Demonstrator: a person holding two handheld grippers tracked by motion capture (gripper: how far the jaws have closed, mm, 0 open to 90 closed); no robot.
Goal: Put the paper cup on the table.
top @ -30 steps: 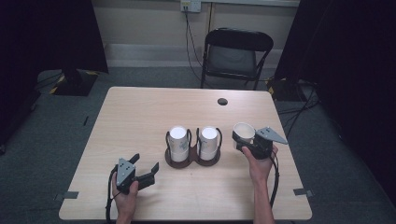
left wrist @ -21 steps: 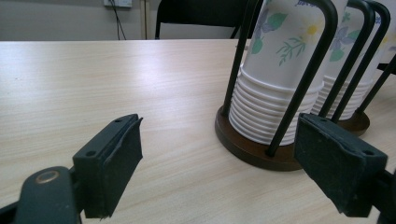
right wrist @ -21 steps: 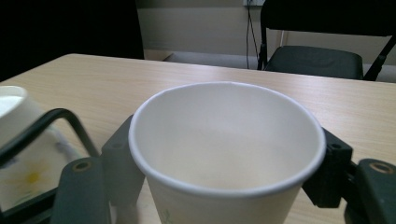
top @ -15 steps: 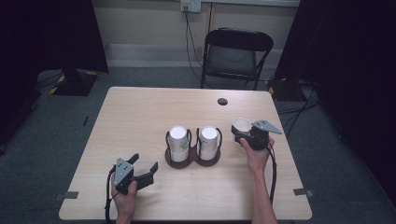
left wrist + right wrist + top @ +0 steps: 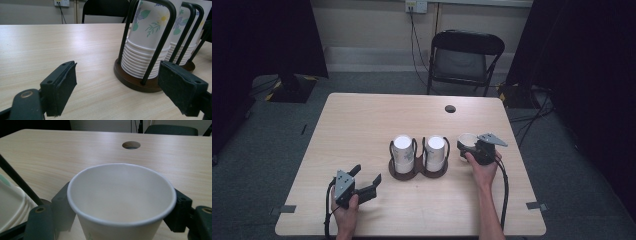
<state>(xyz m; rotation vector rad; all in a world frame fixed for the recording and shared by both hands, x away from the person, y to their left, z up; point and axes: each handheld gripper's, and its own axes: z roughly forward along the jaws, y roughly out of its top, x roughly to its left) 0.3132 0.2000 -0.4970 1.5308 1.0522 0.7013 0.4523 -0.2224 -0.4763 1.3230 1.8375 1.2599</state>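
Observation:
A dark round-based holder (image 5: 404,174) with black wire loops stands mid-table and carries two stacks of floral paper cups (image 5: 402,148) (image 5: 435,148). To its right, my right gripper (image 5: 469,148) is shut on a single white paper cup (image 5: 466,138), upright and mouth up. In the right gripper view the cup (image 5: 120,195) sits between both jaws of that gripper (image 5: 121,203), and its inside looks empty. My left gripper (image 5: 367,173) rests near the front left, open, with nothing between its jaws. In the left gripper view the gripper (image 5: 117,67) faces the holder (image 5: 132,81) and the near stack (image 5: 147,37).
The light wooden table (image 5: 362,125) has a round cable hole (image 5: 450,108) at the back right, seen beyond the cup as the hole (image 5: 131,145). A black folding chair (image 5: 464,55) stands behind the table. Dark curtains hang at both sides.
My right gripper has shifted a little to the left with the paper cup, closer to the holder. The left gripper has stayed put.

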